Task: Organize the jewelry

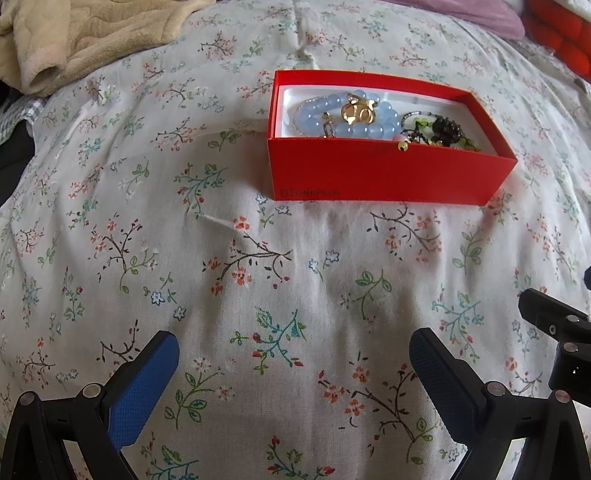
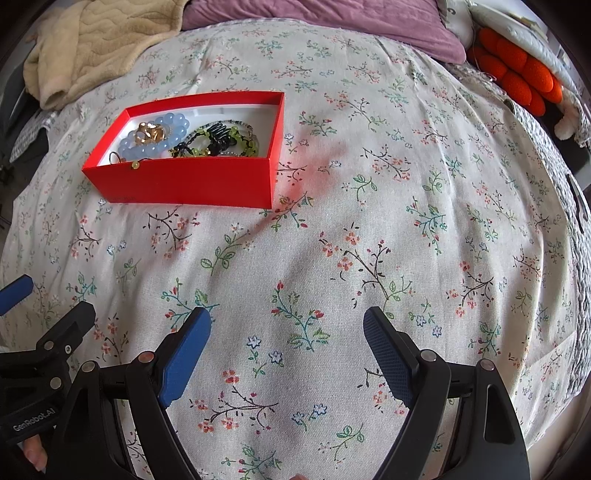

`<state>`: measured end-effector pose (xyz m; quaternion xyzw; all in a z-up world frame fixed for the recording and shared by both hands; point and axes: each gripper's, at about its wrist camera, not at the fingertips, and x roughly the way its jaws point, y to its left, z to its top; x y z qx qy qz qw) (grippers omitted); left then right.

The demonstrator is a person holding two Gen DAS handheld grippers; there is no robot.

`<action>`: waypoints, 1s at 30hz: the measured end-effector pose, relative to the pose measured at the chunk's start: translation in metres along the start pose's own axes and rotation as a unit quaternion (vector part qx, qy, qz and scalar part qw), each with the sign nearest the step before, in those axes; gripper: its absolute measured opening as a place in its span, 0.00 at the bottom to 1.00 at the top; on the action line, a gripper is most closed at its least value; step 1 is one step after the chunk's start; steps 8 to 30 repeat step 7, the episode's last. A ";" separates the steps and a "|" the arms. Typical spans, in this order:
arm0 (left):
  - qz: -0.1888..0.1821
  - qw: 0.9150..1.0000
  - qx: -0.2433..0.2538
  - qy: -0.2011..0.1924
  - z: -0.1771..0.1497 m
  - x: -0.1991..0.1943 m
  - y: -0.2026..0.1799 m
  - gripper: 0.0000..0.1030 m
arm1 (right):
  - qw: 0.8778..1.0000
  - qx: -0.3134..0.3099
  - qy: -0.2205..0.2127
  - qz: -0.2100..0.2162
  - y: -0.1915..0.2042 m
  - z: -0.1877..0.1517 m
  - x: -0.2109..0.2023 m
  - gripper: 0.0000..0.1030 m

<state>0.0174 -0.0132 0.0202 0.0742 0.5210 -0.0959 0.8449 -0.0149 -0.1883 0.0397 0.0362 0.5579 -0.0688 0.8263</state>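
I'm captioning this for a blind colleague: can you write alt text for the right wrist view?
An open red box of jewelry, with a pale blue bead bracelet and green beads, sits on a floral bedsheet. The right tool hovers open and empty in the foreground.

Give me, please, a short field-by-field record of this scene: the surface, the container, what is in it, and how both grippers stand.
surface: floral bedsheet
container: red box, open, no lid in view
contents: blue bead bracelet, gold piece resting on it, green and black beaded jewelry at the box's right end
left gripper: open, holding nothing, short of the box
right gripper: open, holding nothing, to the right of the box
other items: beige blanket, purple pillow
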 end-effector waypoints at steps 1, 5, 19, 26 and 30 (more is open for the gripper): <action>0.000 1.000 0.000 0.000 0.000 0.000 0.000 0.99 | 1.000 0.000 0.000 0.000 0.000 0.000 0.000 0.84; 0.002 1.000 0.000 0.000 -0.001 0.000 0.000 0.99 | 1.000 -0.001 0.000 0.000 0.001 -0.001 0.001 0.84; 0.003 1.000 0.000 -0.001 0.000 0.001 -0.001 0.99 | 1.000 -0.003 0.000 -0.001 0.002 -0.002 0.002 0.84; 0.003 1.000 0.000 -0.001 0.000 0.001 -0.001 0.99 | 1.000 -0.003 0.000 -0.001 0.002 -0.002 0.002 0.84; 0.003 1.000 0.000 -0.001 0.000 0.001 -0.001 0.99 | 1.000 -0.003 0.000 -0.001 0.002 -0.002 0.002 0.84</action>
